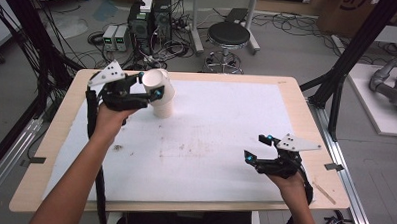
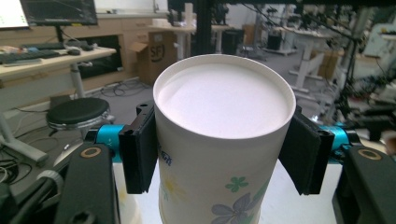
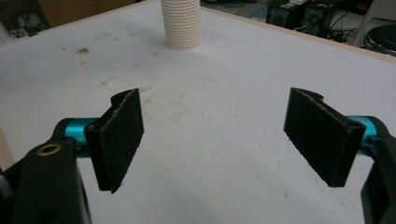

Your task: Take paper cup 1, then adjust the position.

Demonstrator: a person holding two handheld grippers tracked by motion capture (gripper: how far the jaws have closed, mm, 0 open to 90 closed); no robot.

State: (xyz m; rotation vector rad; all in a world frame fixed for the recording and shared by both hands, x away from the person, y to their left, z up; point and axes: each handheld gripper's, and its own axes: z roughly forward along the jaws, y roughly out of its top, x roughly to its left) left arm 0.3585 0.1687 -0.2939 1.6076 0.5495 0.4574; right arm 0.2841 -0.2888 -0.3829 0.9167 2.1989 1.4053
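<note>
A white paper cup with a flower print is held bottom-up and tilted at the back left of the table. My left gripper is shut on it. In the left gripper view the cup sits between both black pads, which press on its sides. It rests on top of, or just above, a stack of ribbed white cups standing on the white mat. My right gripper hovers open over the front right of the table, nothing between its jaws. The right gripper view shows the gripper and the stack far ahead.
The white mat covers most of the wooden table. A thin wooden stick lies by the right front edge. Beyond the far edge stand a black stool and computer cases with cables.
</note>
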